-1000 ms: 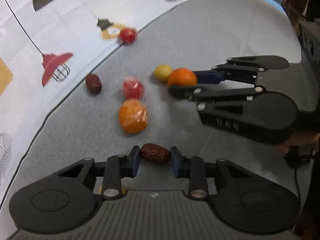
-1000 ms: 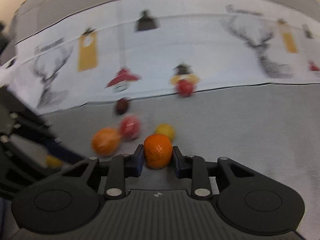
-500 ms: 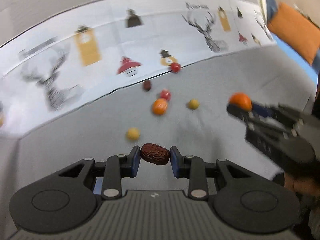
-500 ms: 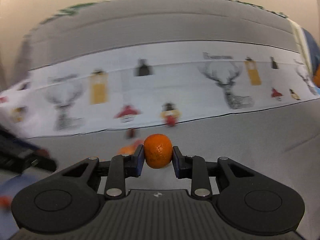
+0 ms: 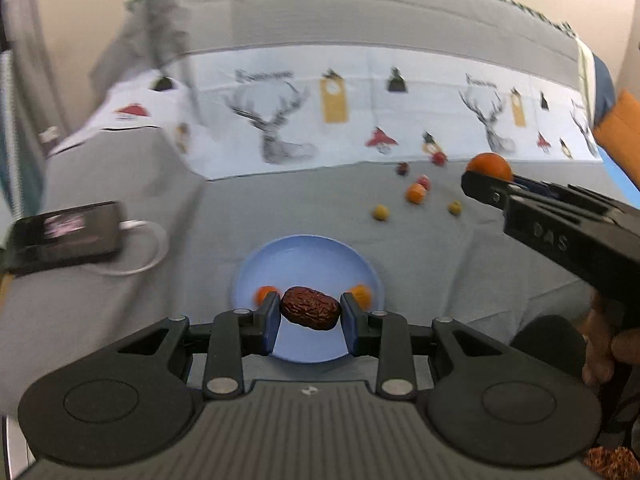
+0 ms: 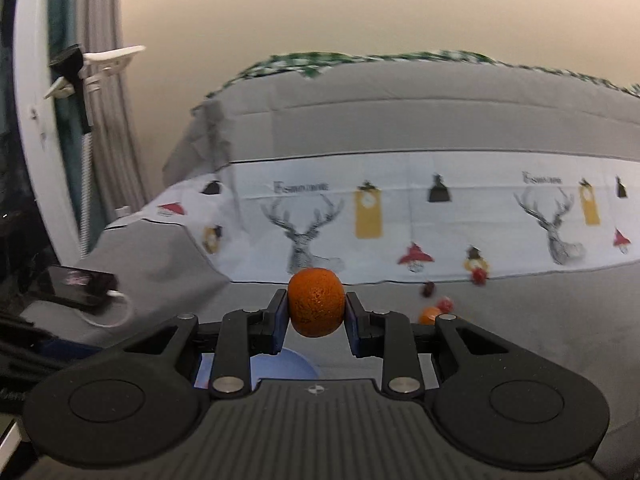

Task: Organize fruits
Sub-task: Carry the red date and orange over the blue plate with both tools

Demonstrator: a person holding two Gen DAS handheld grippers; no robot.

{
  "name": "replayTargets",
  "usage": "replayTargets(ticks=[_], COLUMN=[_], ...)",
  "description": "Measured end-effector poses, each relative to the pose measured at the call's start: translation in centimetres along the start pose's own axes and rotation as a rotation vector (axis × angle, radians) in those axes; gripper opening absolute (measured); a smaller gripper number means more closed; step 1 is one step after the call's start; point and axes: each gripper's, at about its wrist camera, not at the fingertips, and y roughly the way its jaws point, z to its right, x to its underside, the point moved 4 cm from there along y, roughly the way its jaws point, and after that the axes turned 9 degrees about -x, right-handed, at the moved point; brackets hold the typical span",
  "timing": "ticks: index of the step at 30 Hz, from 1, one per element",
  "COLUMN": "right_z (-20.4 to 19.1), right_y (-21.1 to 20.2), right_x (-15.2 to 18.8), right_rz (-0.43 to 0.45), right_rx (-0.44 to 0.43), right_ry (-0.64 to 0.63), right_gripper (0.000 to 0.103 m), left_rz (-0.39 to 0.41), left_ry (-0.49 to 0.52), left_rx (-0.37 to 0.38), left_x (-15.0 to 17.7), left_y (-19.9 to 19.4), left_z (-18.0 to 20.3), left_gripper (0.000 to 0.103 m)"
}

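The left gripper pinches a wrinkled, dark-red date directly above the blue plate. The right gripper clamps a round, pitted orange.

left gripper: matte black, ribbed body, blue pads, silver screws
right gripper: same black build, pale lettering on side
hand: bare skin

A home, likely a bedroom: a bed under grey cover, a sheet printed with deer and lamps, a charging phone, a curtain, an orange cushion.
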Motion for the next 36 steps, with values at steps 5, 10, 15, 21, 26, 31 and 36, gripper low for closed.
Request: replayTargets(ticks=[5, 10, 15, 21, 26, 31, 36], right_z=[-3.5, -4.5, -3.0, -1.0, 0.4, 1.6, 2.6], right_y=[0.9, 1.1, 1.2, 1.8, 2.3, 3.0, 4.1], right_x=[-1.1, -0.6, 0.1, 1.4, 2.3, 3.4, 4.8], right_rz=[0.012, -0.011, -0.033, -0.059, -0.080, -0.112, -0.154], right_rx=[-0.069, -0.099, -0.081, -0.055, -0.035, -0.018, -0.014], right_ry=[-0.049, -0.078, -0.052, -0.009, 0.009, 0.012, 0.018], right_gripper=[0.030, 0.031, 0.031, 0.031, 0.031, 0.031, 0.031], left_rz=[0.018, 0.008, -0.004, -0.016, -0.025, -0.047, -0.080], left_ry=[-0.065, -0.089, -0.084, -0.071, -0.051, -0.045, -0.042], left_rx=[-0.064, -0.105, -0.110, -0.088, -0.085, -0.082, -0.081], left_x=[1.3, 1.6, 1.1, 0.0, -0.5, -0.7, -0.8], left_y=[-1.8, -1.5, -0.5, 0.6, 1.8, 3.3, 5.4], left_z=[-3.0, -4.4, -3.8, -2.2, -1.2, -0.8, -0.6], left_gripper=[0.036, 0.036, 0.036, 0.036, 0.036, 0.036, 0.036])
